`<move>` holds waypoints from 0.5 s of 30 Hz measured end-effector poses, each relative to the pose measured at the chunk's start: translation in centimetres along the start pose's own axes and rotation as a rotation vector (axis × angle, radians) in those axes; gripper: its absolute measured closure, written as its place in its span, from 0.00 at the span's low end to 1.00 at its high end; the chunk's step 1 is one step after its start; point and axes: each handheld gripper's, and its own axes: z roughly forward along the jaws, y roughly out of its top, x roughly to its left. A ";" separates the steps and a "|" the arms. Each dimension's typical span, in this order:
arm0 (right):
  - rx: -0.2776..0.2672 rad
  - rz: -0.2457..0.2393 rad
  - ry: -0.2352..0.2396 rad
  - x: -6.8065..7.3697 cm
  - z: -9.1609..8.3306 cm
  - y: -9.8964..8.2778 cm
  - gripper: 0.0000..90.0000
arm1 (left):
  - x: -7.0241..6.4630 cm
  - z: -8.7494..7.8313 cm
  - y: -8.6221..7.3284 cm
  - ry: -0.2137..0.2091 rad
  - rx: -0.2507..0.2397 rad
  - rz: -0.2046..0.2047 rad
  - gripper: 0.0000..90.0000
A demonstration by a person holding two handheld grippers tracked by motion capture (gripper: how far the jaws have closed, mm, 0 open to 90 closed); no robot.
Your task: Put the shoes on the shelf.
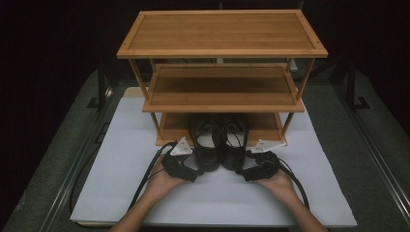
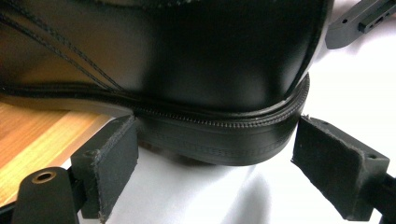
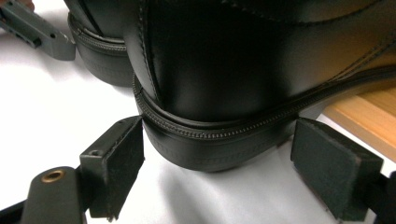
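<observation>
Darkness surrounds the grey counter [image 1: 372,159], on which a white rectangular board [image 1: 121,159] lies with a three-tier bamboo shoe rack [image 1: 222,48] standing at its far end. Two black leather lace-up shoes sit side by side with their toes on the rack's bottom shelf and their heels sticking out over the white board toward the person. From the bottom of the high view both forearms come in, each hand holding a black two-fingered gripper aimed at a heel. The left gripper [image 1: 197,175] is at the heel of the left black shoe [image 1: 207,145]; in the left gripper view its fingers [image 2: 109,163] stand wide apart on either side of the shoe's rubber heel, the left pad right at the heel's edge and the right pad set off from it with a clear gap, so nothing is clamped. The right gripper [image 1: 245,175] is at the heel of the right black shoe [image 1: 234,142]; in the right gripper view its fingers [image 3: 116,163] likewise bracket the stitched heel, spread open, with board visible between each pad and the sole. Both heels rest on the white board, close together.
</observation>
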 end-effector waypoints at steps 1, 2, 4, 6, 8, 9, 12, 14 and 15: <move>-0.004 0.002 0.001 0.0 0.0 0.1 0.19 | 0.1 -0.1 0.1 0.000 -0.005 -0.005 0.15; -0.007 0.002 -0.002 -0.1 -0.1 0.3 0.18 | 0.2 -0.1 0.2 0.001 -0.006 -0.003 0.15; -0.011 0.002 -0.005 -0.2 0.0 0.7 0.19 | 0.4 0.0 0.6 -0.002 -0.035 -0.015 0.17; -0.024 0.000 -0.018 -0.1 0.1 1.0 0.18 | 0.6 0.1 1.0 0.013 -0.035 -0.017 0.16; -0.028 0.006 -0.014 -0.2 0.2 1.1 0.18 | 0.8 0.1 1.1 0.010 -0.042 -0.025 0.16; -0.030 0.008 -0.016 -0.5 0.4 1.0 0.18 | 1.0 0.2 1.1 0.009 -0.051 -0.029 0.16; -0.028 0.013 -0.016 -0.6 0.6 1.0 0.18 | 1.3 0.2 1.5 0.011 -0.058 -0.028 0.15; -0.030 0.013 -0.019 -0.6 0.6 1.1 0.18 | 1.4 0.2 1.7 0.013 -0.056 -0.027 0.15; -0.030 0.010 -0.025 -0.6 0.6 1.2 0.18 | 1.6 0.3 1.8 0.018 -0.056 -0.026 0.15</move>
